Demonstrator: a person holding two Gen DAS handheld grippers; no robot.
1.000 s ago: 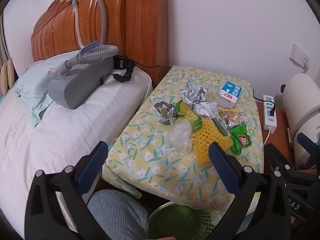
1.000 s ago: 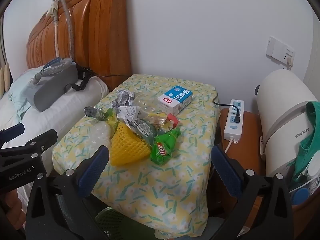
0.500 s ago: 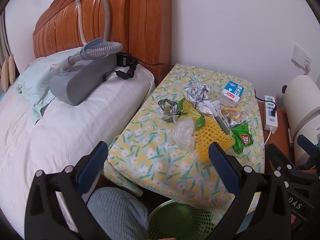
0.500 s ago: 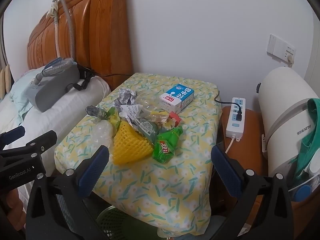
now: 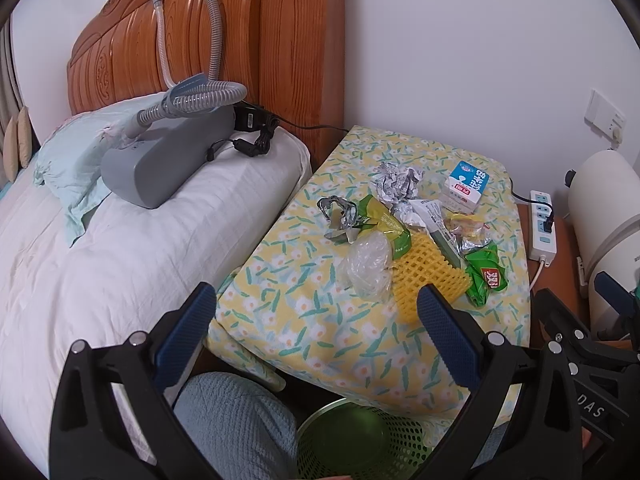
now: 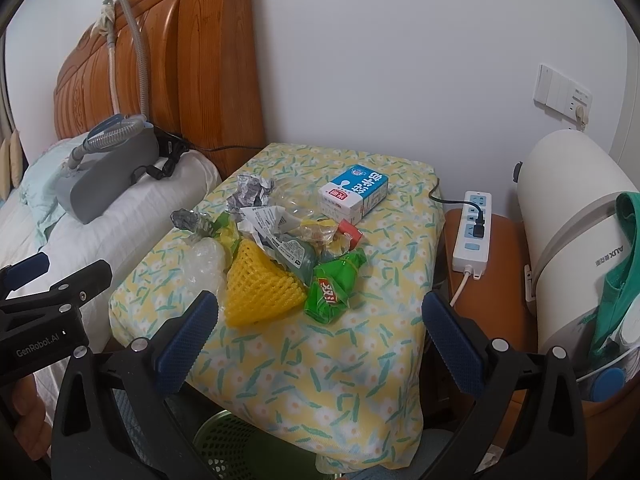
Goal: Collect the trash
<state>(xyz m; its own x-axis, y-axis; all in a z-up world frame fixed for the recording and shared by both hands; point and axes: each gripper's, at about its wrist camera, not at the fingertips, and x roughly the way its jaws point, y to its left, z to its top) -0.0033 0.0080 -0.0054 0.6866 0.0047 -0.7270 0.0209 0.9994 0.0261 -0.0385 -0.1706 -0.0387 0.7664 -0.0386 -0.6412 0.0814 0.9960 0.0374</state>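
A grey machine [image 5: 160, 168] lies on the bed's pillow [image 5: 224, 216]. Right of it, trash sits heaped mid-surface [image 6: 340, 352]: clear bag [image 6: 204, 264], yellow foam net [image 6: 260, 292], green wrapper [image 6: 332, 284], milk carton [image 6: 354, 196]. Further right lies a power strip [image 6: 474, 232]. A green mesh bin [image 5: 360, 440] stands below the surface's near edge. Left claw [image 5: 316, 344] and right claw [image 6: 320, 344] both gape apart, empty.

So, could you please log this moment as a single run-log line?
stage: approach | left tongs: open, empty | right tongs: open, empty | trash: yellow foam net sleeve on floral-covered table | green mesh bin: below table edge
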